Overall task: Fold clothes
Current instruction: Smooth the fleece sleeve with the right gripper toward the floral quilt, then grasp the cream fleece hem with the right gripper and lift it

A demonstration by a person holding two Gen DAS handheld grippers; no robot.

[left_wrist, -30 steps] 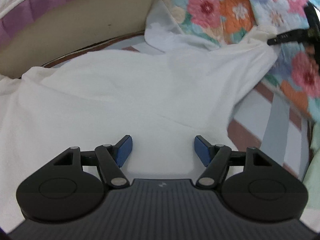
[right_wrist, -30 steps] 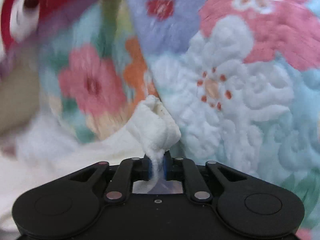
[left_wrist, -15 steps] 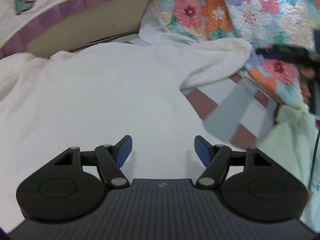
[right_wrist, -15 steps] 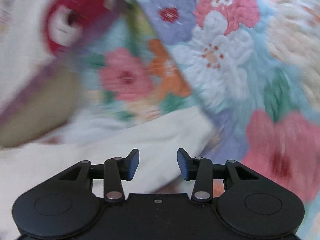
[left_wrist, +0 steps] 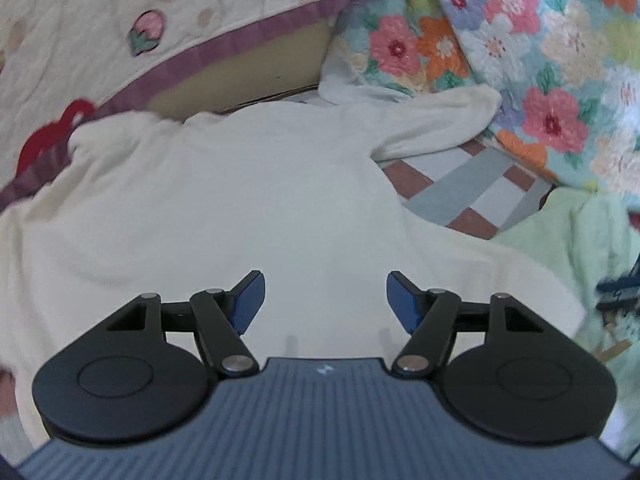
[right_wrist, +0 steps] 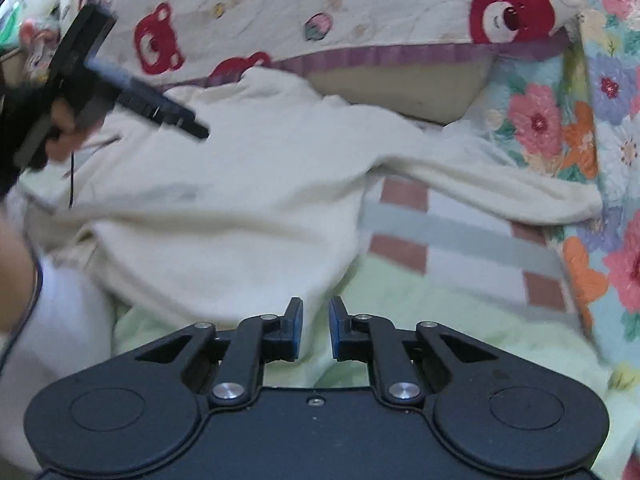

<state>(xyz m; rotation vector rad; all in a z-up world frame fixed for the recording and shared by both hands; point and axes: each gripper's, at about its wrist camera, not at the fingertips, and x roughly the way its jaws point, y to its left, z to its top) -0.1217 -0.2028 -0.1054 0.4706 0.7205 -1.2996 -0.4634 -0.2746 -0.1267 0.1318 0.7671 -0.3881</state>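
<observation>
Fleece, cream and soft: the sweater (right_wrist: 224, 200) lies flat on the checked sheet (right_wrist: 460, 236), one sleeve (right_wrist: 500, 188) stretched toward the flowered quilt (right_wrist: 560, 128), its hem blurred. The left gripper (left_wrist: 324, 300) hangs wide and closing slightly; the right gripper (right_wrist: 315, 328) is narrowing, both empty.

both wrist views tilt down, close over the bed, sharing the cream garment (left_wrist: 248, 200) (right_wrist: 240, 184), its sleeve
</observation>
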